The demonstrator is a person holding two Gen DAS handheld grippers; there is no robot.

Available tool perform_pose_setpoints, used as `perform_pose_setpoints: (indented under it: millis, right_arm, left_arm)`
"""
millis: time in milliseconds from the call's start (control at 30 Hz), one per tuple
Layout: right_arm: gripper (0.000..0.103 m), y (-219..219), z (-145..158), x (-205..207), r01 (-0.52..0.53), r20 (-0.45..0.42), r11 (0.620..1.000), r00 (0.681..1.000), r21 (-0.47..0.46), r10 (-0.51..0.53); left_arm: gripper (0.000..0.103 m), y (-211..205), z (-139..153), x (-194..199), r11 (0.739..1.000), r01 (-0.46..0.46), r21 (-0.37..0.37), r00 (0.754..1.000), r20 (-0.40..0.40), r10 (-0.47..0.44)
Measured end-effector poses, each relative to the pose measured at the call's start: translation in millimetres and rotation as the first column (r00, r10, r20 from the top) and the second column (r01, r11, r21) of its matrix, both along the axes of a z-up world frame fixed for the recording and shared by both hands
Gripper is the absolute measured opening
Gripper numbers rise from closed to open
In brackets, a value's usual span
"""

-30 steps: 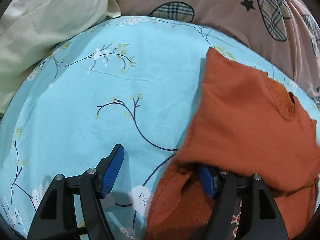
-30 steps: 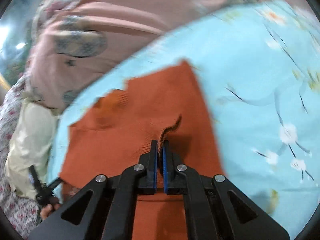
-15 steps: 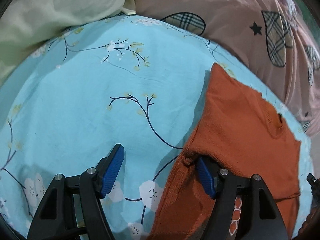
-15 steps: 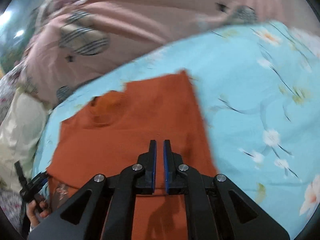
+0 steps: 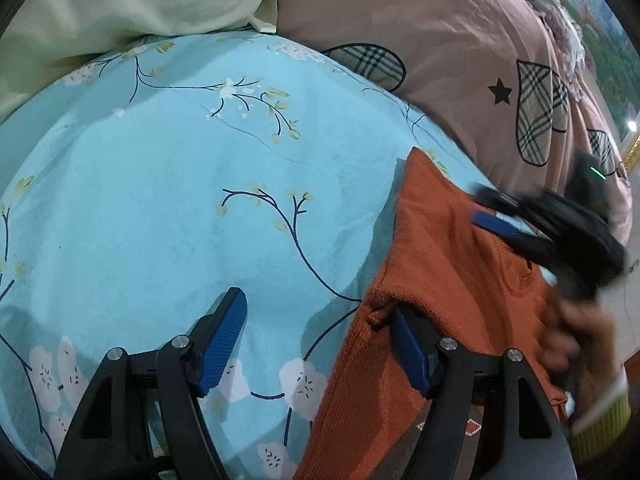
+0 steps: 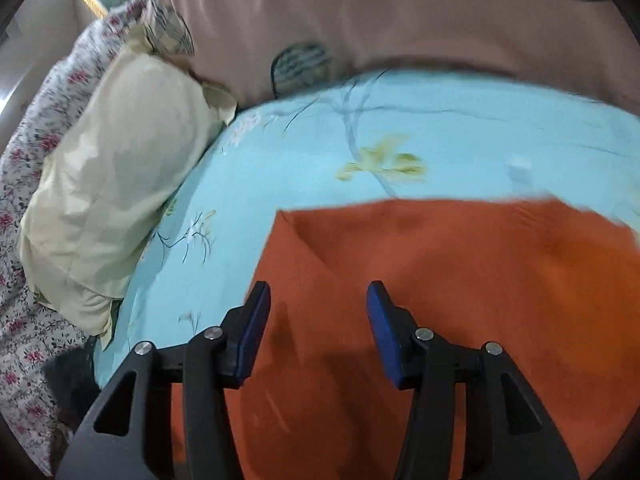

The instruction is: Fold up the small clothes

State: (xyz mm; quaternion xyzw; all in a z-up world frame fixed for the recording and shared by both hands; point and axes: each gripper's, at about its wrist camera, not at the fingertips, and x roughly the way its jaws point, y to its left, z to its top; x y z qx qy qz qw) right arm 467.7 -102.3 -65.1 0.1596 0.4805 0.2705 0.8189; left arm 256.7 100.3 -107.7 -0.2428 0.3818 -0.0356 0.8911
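An orange knit top (image 5: 440, 272) lies flat on the light blue flowered bedsheet (image 5: 180, 200), folded over itself. My left gripper (image 5: 316, 340) is open; its right finger (image 5: 408, 352) is tucked under the top's folded left edge, its left finger rests over bare sheet. My right gripper (image 6: 318, 332) is open and empty, just above the top (image 6: 440, 280) near its left edge. In the left wrist view the right gripper (image 5: 520, 224) shows blurred over the top's neck area.
A pink quilt with plaid leaf patches (image 5: 460, 40) lies along the far side of the bed. A pale yellow pillow (image 6: 112, 168) sits at the sheet's corner, with a floral cover (image 6: 24, 280) beyond it.
My right gripper let go of the orange top and opened, then swung left across the top. My left gripper stayed open at the top's edge.
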Motion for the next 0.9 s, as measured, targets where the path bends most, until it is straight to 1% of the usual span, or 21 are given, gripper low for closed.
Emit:
perform_pose_setpoints:
  millis: [33,67,100,133,167,233,267,333,400,467,500,600,633,667,733,767,800,833,867,900]
  right_arm:
    - [0.051,11.6,-6.8,9.6,-0.044,-0.038,0.998,0.998,0.034,0.045]
    - [0.049,22.9,-10.4,15.9,-0.087,-0.051,0.994,0.995,0.071,0.09]
    - [0.049,32.5,-10.5,20.3,-0.107,-0.036,0.991,0.993,0.085,0.11]
    - [0.049,38.1,-9.4,22.9,-0.095,-0.016,0.993,0.995,0.076,0.097]
    - [0.049,38.5,-8.5,25.4,-0.063,-0.001,0.994,0.998,0.087,0.064]
    - [0.049,28.2,-5.5,30.2,0.019,0.031,0.99,0.999,0.138,-0.024]
    - [0.049,15.3,-1.8,27.1,0.089,0.046,0.982,0.994,0.166,-0.098]
    - [0.049,-7.7,5.3,15.1,0.175,0.052,0.968,0.981,0.18,-0.187]
    - [0.049,-29.5,15.8,-9.0,0.201,0.07,0.961,0.974,0.188,-0.217]
    - [0.049,-47.3,26.2,-39.6,0.207,0.097,0.966,0.97,0.154,-0.223]
    - [0.049,-57.3,29.4,-61.2,0.21,0.108,0.97,0.969,0.126,-0.224]
    - [0.049,-87.7,23.3,-125.0,0.251,0.097,0.967,0.962,0.044,-0.254]
    - [0.049,-101.0,17.9,-146.4,0.271,0.083,0.962,0.958,0.031,-0.273]
    - [0.049,-108.6,13.3,-159.1,0.288,0.074,0.958,0.955,0.012,-0.288]
    - [0.049,-134.0,0.1,-192.1,0.352,0.056,0.932,0.936,-0.085,-0.348]
    - [0.049,-147.7,-5.7,-205.7,0.393,0.047,0.91,0.92,-0.131,-0.39]
    - [0.049,-165.8,-12.3,-220.2,0.443,0.037,0.88,0.896,-0.174,-0.443]
    - [0.045,-180.4,-14.8,-231.8,0.472,0.044,0.863,0.88,-0.179,-0.473]
    - [0.043,-195.0,-14.2,-243.2,0.494,0.058,0.855,0.869,-0.16,-0.491]
    - [0.043,-207.5,-10.8,-253.6,0.524,0.068,0.836,0.851,-0.163,-0.52]
  left_arm:
    - [0.072,1.0,-0.9,-1.3,1.0,-0.001,-0.005,1.0,0.008,0.001]
    - [0.073,1.2,-1.4,-1.7,1.0,-0.003,-0.008,1.0,0.015,0.003]
    - [0.073,0.5,-1.8,-1.5,1.0,-0.006,-0.006,1.0,0.02,0.006]
    - [0.073,-0.3,-2.0,-1.2,1.0,-0.007,-0.001,1.0,0.023,0.007]
    - [0.073,-0.7,-1.8,-0.7,1.0,-0.007,0.002,1.0,0.025,0.007]
    - [0.073,-0.2,-1.7,-0.9,1.0,-0.008,-0.002,1.0,0.028,0.008]
    - [0.073,0.6,-1.7,-0.5,1.0,-0.005,-0.008,1.0,0.029,0.006]
    - [0.073,2.9,-1.2,-1.0,1.0,-0.001,-0.021,1.0,0.025,0.002]
    - [0.073,4.5,1.4,-5.4,1.0,0.008,-0.021,1.0,0.014,-0.008]
    - [0.073,6.3,5.3,-15.1,1.0,0.018,-0.007,1.0,0.005,-0.018]
    - [0.073,7.3,7.2,-19.2,1.0,0.022,-0.002,1.0,0.002,-0.022]
    - [0.074,1.8,22.2,-28.6,0.999,0.042,0.025,0.999,0.028,-0.043]
    - [0.076,-2.9,27.8,-27.2,0.997,0.054,0.047,0.998,0.036,-0.056]
    - [0.079,-12.9,33.9,-20.3,0.993,0.069,0.094,0.997,0.03,-0.072]
    - [0.079,-29.1,36.1,-4.7,0.98,0.083,0.184,0.997,-0.009,-0.083]
    - [0.079,-38.9,34.0,6.4,0.967,0.09,0.238,0.996,-0.033,-0.084]
    - [0.079,-43.9,30.4,13.2,0.959,0.095,0.268,0.995,-0.047,-0.086]
    - [0.078,-48.5,23.6,21.1,0.947,0.098,0.305,0.994,-0.073,-0.08]
    - [0.075,-49.0,16.9,24.2,0.939,0.104,0.327,0.992,-0.096,-0.076]
    - [0.075,-49.9,9.9,28.3,0.931,0.111,0.349,0.99,-0.124,-0.072]
